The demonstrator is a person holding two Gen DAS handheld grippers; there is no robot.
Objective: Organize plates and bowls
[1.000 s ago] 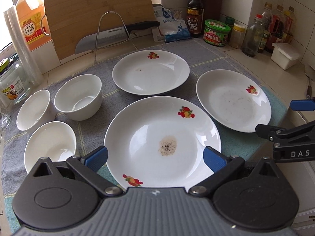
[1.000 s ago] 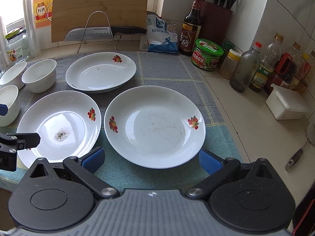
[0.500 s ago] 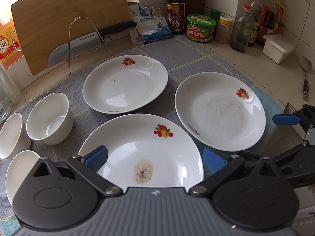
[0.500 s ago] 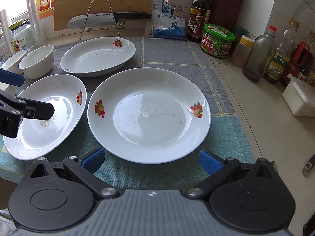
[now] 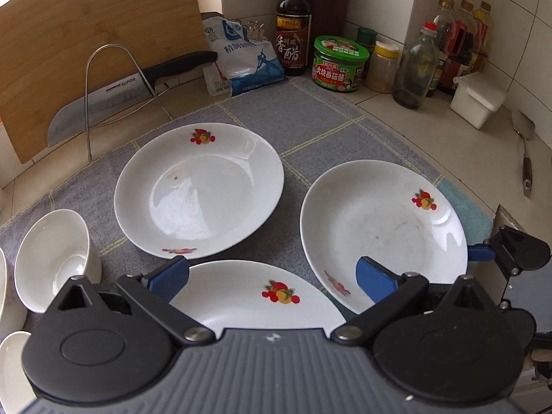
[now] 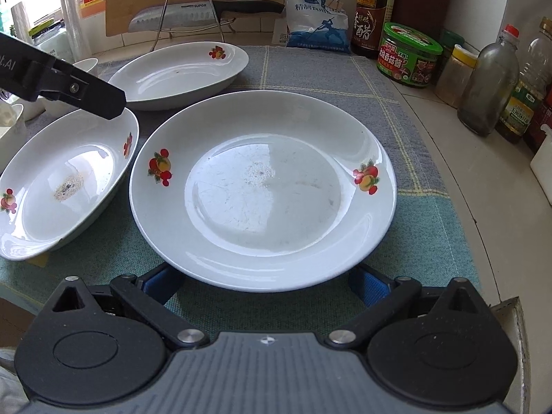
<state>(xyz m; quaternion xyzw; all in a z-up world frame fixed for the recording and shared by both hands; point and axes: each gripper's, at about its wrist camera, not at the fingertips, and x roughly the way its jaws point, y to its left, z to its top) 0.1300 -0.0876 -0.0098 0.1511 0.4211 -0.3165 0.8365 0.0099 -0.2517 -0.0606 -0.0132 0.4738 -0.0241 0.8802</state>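
right wrist | right hand-held gripper (image 6: 264,284) spread wide | plate (image 6: 262,189) near rim between its fingers, unpinched

Sat spread wide at 6 o'clock: right hand-held gripper (image 6: 265,284), blue pads tucked beneath near rim of centre plate (image 6: 262,189); stained plate (image 6: 65,186) at 9 o'clock.

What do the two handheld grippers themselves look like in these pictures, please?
Both match: the left gripper and right gripper each have a ribbed grey body, two round black discs, black linkage arms with silver pivot screws, and blue finger pads. White lettering ending in "t.AI" marks the left gripper's black arm in the right wrist view. No cables or sleeves are visible.
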